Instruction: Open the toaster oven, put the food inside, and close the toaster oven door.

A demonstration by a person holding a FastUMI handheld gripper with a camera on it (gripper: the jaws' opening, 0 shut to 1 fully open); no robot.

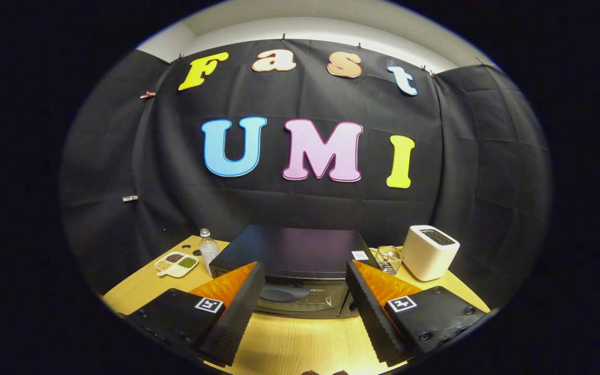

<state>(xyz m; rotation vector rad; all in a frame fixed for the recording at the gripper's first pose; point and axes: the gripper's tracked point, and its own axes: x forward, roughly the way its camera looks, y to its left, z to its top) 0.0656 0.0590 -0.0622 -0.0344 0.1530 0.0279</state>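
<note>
A black toaster oven (292, 255) stands on the wooden table (289, 344) just beyond my fingers, its glass door (300, 298) closed and facing me. My gripper (305, 281) is open, held above the table in front of the oven, with the door showing in the wide gap between the two fingers (240, 307). Nothing is held between them. A white divided dish with food (176, 264) lies on the table to the left of the oven.
A clear plastic bottle (208, 250) stands by the oven's left corner. Right of the oven sit a small glass container (388, 259) and a white slot toaster (430, 251). The booth's black cloth wall rises close behind everything.
</note>
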